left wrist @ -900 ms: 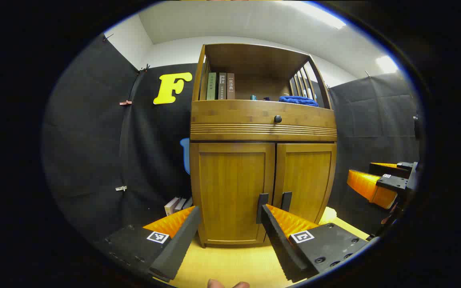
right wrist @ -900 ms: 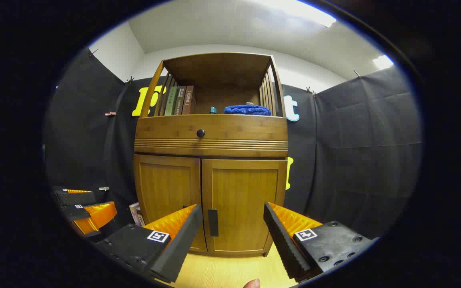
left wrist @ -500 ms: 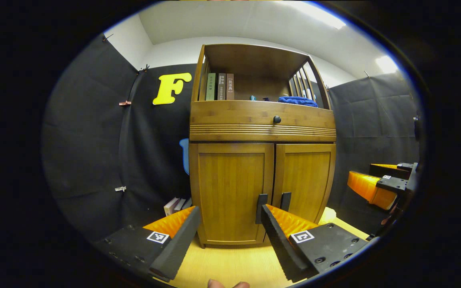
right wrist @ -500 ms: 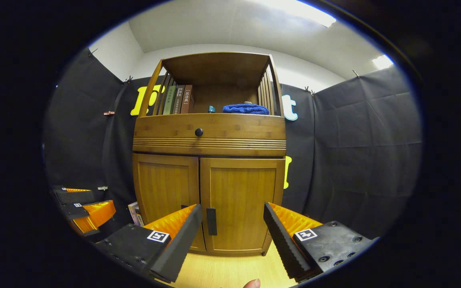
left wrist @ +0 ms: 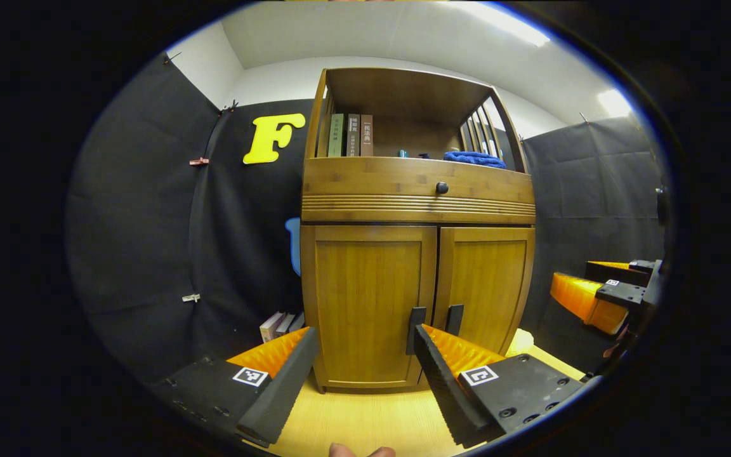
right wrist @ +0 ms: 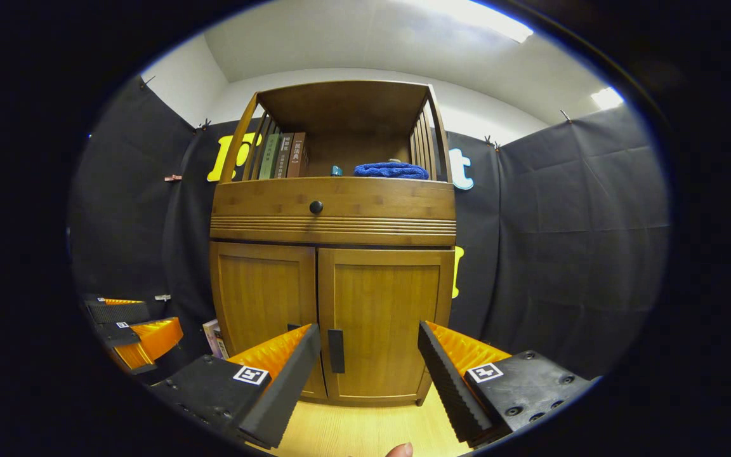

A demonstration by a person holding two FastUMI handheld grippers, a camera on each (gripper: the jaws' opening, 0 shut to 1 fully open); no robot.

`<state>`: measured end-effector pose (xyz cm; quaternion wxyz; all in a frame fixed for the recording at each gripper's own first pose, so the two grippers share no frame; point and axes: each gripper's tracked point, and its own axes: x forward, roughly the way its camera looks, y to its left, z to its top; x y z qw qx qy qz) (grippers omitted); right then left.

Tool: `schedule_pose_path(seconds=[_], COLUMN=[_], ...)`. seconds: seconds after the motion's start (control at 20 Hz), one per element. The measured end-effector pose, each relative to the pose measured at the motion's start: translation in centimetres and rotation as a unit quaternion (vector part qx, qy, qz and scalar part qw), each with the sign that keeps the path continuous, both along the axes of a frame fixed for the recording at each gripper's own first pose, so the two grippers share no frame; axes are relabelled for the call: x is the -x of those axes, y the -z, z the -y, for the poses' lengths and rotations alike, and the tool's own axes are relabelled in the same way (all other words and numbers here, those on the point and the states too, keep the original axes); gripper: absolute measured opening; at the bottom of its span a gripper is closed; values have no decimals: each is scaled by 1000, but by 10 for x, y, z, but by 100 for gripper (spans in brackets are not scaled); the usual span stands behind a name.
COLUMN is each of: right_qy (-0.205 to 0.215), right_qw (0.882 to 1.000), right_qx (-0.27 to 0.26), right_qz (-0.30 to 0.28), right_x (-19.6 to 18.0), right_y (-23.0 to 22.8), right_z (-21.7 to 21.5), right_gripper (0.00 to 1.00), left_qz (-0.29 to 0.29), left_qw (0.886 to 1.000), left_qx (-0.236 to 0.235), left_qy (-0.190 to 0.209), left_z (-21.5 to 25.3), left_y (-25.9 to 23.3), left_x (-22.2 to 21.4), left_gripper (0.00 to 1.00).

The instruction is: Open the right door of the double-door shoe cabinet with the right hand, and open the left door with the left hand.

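Observation:
A wooden shoe cabinet [left wrist: 416, 190] [right wrist: 334, 216] stands ahead with both doors closed. In the left gripper view the left door [left wrist: 368, 298] fills the gap above my open left gripper [left wrist: 363, 352], and its dark handle [left wrist: 415, 330] sits just beside the right finger. The right door [left wrist: 483, 285] carries its own handle [left wrist: 454, 319]. In the right gripper view my open right gripper [right wrist: 368, 349] faces the right door [right wrist: 384, 324], whose handle [right wrist: 336, 350] lies just right of the left finger. Each gripper is short of the cabinet, holding nothing.
Books [left wrist: 348, 135] and a blue cloth [left wrist: 474, 158] sit on the open top shelf above a drawer with a dark knob [left wrist: 441, 188]. More books [left wrist: 280, 325] lean on the floor left of the cabinet. Black cloth walls close in on both sides.
Both views have shifted only slightly; the cabinet looks a touch closer. Both grippers stay open and the doors stay closed.

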<state>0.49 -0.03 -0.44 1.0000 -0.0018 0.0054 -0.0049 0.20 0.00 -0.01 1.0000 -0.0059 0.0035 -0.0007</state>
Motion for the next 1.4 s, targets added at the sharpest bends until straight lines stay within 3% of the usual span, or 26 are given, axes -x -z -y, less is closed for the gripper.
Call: schedule_pose_path(seconds=[0.4, 0.65, 1.1, 1.3, 1.35, 1.4], right_qy=[-17, -38, -39, -34, -34, -36], right_qw=[999, 993, 989, 988, 988, 988], right_qx=[-10, -6, -20, -8, -7, -11], right_qz=[-42, -109, -139, -149, -151, -152], right_x=[-30, -74, -177, -207, -213, -216], right_y=[31, 98, 169, 200, 205, 209], right_z=[-14, -31, -50, -58, -61, -65], right_gripper=[98, 96, 98, 75, 60, 53], left_qz=[-4, -15, -37, -41, -43, -46], left_qw=[1000, 1000, 999, 998, 998, 997], left_qx=[12, -3, 0, 6, 7, 8], left_qy=[3, -8, -28, -46, -50, -55], left_z=[-4, -14, -43, -59, -61, -67], left_y=[5, 16, 39, 44, 45, 47], left_x=[-8, -14, -20, -19, -19, -19], left_gripper=[94, 94, 94, 93, 93, 93])
